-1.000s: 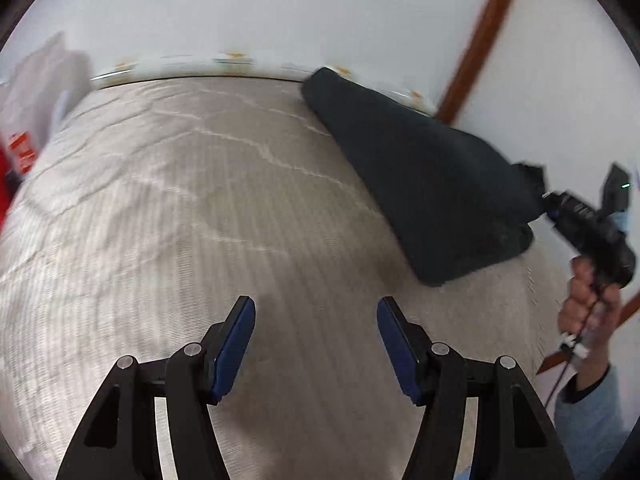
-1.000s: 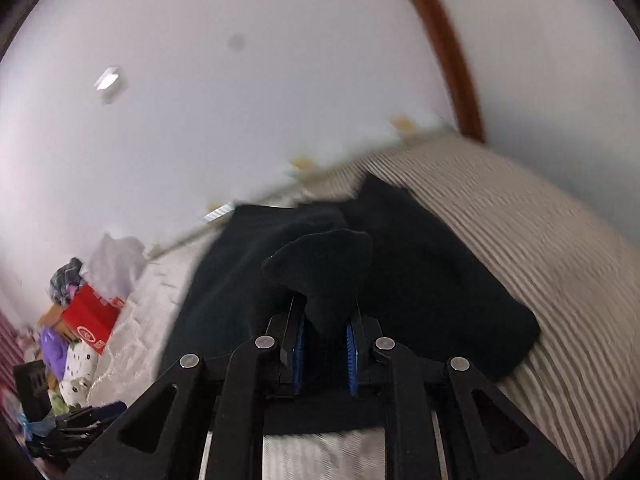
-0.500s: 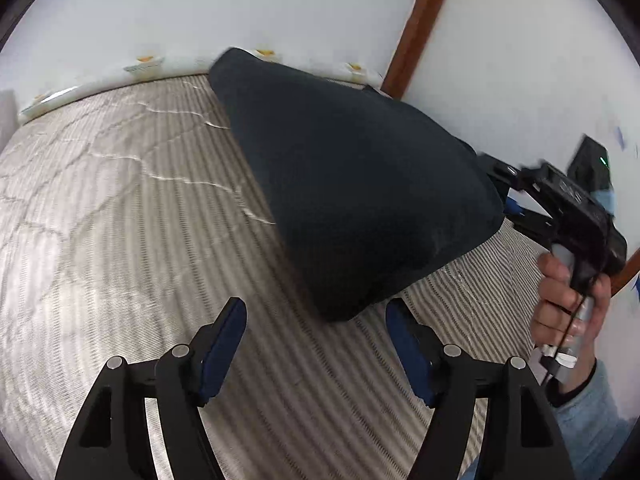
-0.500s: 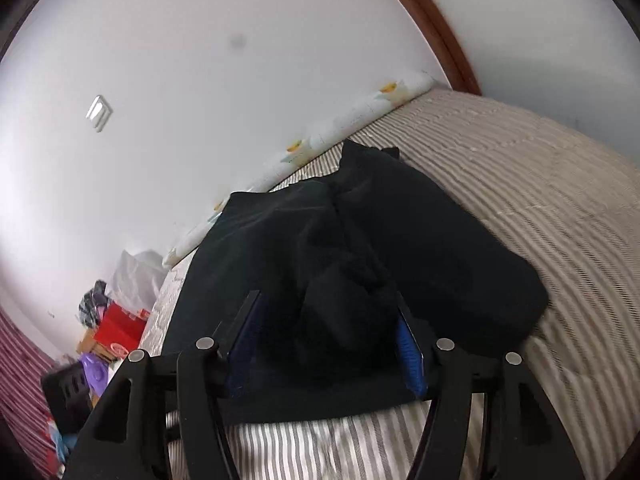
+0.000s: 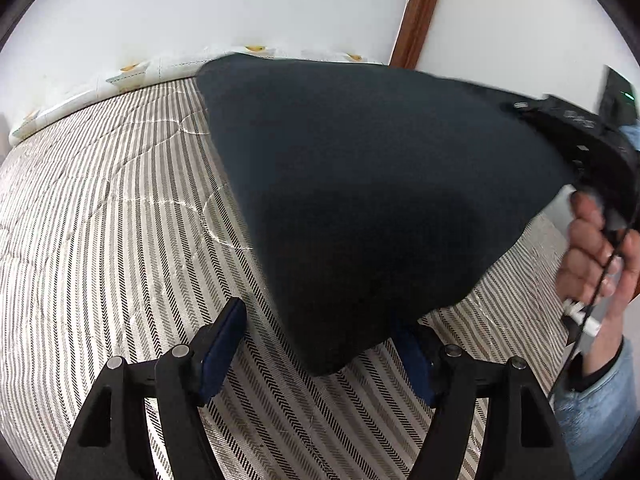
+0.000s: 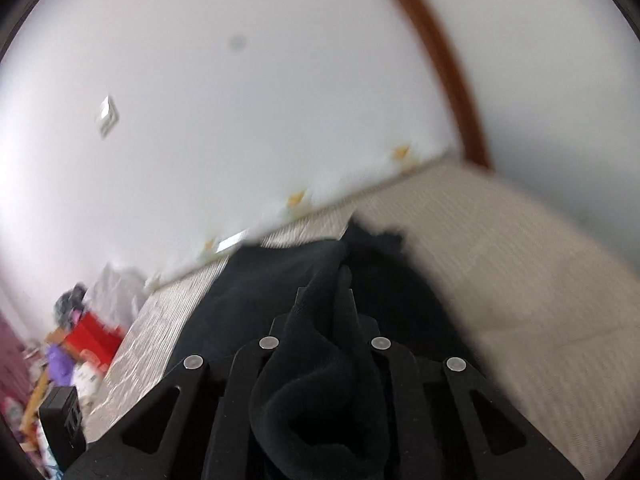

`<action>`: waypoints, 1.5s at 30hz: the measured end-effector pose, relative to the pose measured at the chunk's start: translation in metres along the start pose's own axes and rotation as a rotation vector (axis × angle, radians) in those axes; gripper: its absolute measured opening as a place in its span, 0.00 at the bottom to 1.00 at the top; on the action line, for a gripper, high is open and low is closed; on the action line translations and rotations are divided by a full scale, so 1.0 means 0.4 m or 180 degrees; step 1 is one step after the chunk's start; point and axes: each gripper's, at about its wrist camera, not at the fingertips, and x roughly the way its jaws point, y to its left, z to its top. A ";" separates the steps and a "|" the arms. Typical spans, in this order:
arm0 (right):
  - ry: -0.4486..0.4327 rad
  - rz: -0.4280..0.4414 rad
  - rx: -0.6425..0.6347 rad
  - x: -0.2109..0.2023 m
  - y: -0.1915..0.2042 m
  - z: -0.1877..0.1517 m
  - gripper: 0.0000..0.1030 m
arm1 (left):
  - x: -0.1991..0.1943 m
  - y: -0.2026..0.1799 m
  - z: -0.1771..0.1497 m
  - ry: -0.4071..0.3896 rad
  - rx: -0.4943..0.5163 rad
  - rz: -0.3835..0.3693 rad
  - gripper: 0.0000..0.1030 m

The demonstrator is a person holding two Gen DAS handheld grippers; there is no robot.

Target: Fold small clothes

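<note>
Folding has barely begun: the right claw (image 6: 324,312) is closing on a bunched corner of the dark garment (image 5: 380,184), lifting it off the striped bed (image 5: 100,220); the left claw (image 5: 320,344) gapes wide around its near corner, ungripped.

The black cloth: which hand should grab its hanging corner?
Probably left. The left gripper is open with the black cloth's loose corner between its fingers. The right gripper is closing on another bunch.

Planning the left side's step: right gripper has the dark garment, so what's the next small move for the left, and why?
Probably ease the left gripper forward and close on the dark garment: its lower corner hangs between the open fingers, unpinched, while the right gripper is closing on a bunched fold.
</note>
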 end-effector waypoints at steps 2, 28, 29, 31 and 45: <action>-0.0232 -0.0116 0.0155 -0.054 -0.049 0.002 0.13 | 0.004 -0.005 0.004 0.0004 0.0024 -0.0018 0.69; 0.0681 -0.0591 0.0188 0.032 -0.143 -0.074 0.16 | -0.015 -0.063 0.063 -0.0367 -0.0001 0.0166 0.20; 0.0681 -0.0566 0.0208 0.036 -0.139 -0.073 0.16 | -0.019 -0.056 0.064 -0.0379 -0.0041 0.0159 0.19; 0.0699 -0.0528 0.0229 0.051 -0.122 -0.070 0.16 | -0.037 -0.041 0.057 -0.0406 -0.0098 0.0154 0.19; 0.0995 0.0048 -0.0088 0.207 0.198 -0.120 0.15 | -0.197 0.231 -0.027 -0.0535 -0.0634 0.0537 0.19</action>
